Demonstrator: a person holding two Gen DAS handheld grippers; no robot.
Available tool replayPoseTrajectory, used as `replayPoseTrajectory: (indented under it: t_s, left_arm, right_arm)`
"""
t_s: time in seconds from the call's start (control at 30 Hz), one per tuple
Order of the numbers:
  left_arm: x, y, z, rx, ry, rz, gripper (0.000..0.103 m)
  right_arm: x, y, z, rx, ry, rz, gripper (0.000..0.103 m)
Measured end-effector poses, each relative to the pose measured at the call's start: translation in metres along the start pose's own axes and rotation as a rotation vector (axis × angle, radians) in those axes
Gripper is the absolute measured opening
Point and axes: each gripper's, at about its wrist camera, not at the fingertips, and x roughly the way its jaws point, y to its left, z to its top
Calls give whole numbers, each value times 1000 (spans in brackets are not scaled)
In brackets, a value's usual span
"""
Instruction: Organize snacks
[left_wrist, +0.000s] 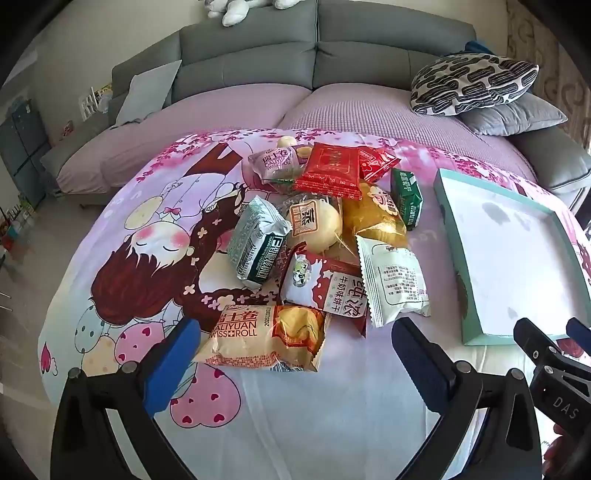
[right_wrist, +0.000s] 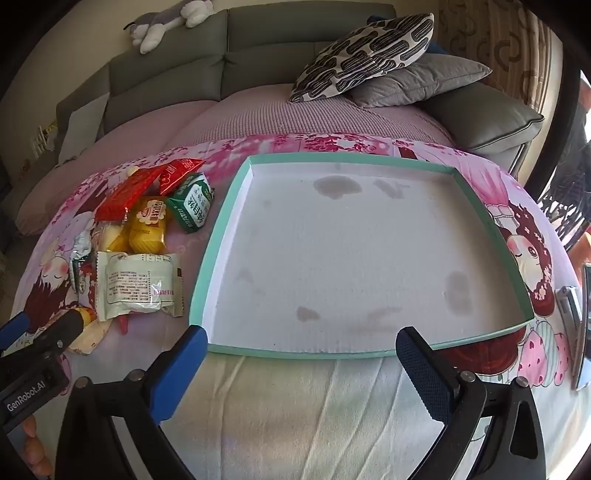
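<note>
A heap of packaged snacks lies on a table under a pink cartoon cloth. Nearest my left gripper (left_wrist: 295, 354) is an orange Swiss roll pack (left_wrist: 266, 336), its near end between the wide-open blue pads. Behind it lie a milk biscuit pack (left_wrist: 325, 291), a white sachet (left_wrist: 395, 280), a green-white pack (left_wrist: 255, 243) and a red packet (left_wrist: 332, 170). A shallow teal-rimmed tray (right_wrist: 218, 254) with a stained white floor sits to the right, with nothing in it. My right gripper (right_wrist: 299, 354) hovers open at the tray's near rim, holding nothing.
A grey sofa (left_wrist: 317, 55) with a pink cover stands behind the table, with a patterned pillow (right_wrist: 365, 55) and a grey cushion (right_wrist: 421, 81) at its right end. A phone-like object (right_wrist: 576, 314) lies at the table's right edge. The other gripper (right_wrist: 40, 347) shows at the left.
</note>
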Motion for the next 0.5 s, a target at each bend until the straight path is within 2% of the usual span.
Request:
replayPoseTrajectory:
  t_s: [0.13, 0.2, 0.5]
  left_arm:
    - [3, -3, 7, 0, 28, 7, 103]
    - [3, -2, 0, 9, -1, -5, 103]
    - [4, 1, 0, 17, 17, -32, 103]
  right_arm:
    - [-3, 2, 1, -1, -2, 5, 103]
    - [-1, 1, 0, 0, -4, 9, 103]
    - [0, 5, -1, -21, 13, -15, 103]
